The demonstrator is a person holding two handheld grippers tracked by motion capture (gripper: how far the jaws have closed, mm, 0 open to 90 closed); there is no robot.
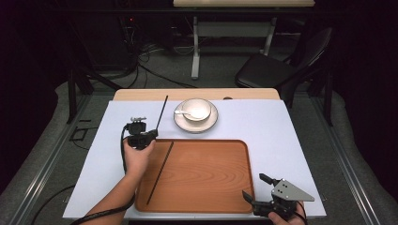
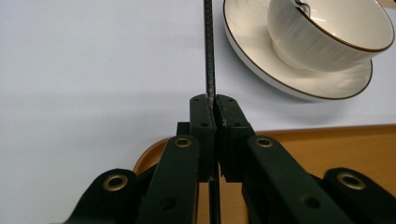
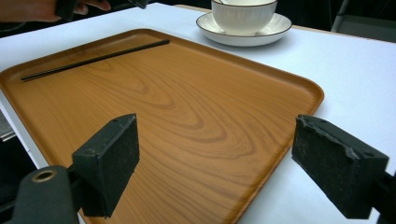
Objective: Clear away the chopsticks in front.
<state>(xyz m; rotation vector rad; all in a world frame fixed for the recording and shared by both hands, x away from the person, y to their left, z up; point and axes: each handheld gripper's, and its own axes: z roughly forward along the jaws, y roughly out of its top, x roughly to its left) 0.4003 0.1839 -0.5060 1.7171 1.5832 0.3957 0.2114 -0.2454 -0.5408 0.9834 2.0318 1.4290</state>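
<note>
The left gripper (image 1: 146, 134) has its fingers (image 2: 204, 122) pressed together on a thin black chopstick (image 1: 162, 112), clamping it near its lower end; in the left gripper view the stick rises straight out from between the two pads and runs on past them over the white bench (image 1: 108, 140), with a short length also showing below the pads. From the high view that held chopstick slants away from the fingers toward the far edge of the bench, its tip ending just left of the saucer (image 1: 180, 123). The saucer carries a white bowl (image 1: 197, 108) with a brown rim and a spoon (image 1: 184, 113) resting in it, and both sit beyond and to the right of the left fingers, near but apart from the stick. A second black chopstick (image 1: 160, 172) lies flat along the left part of the wooden tray (image 1: 211, 178), starting just beside the left fingers and running back toward the person's side. The left fingers hover over the tray's far left corner. The right gripper (image 1: 259, 189) sits at the tray's near right corner with its fingers (image 3: 109, 161) spread wide and nothing between them; the tray's edge and bare wood lie directly under and ahead of them, and the lying chopstick is well apart from them on the opposite side.
</note>
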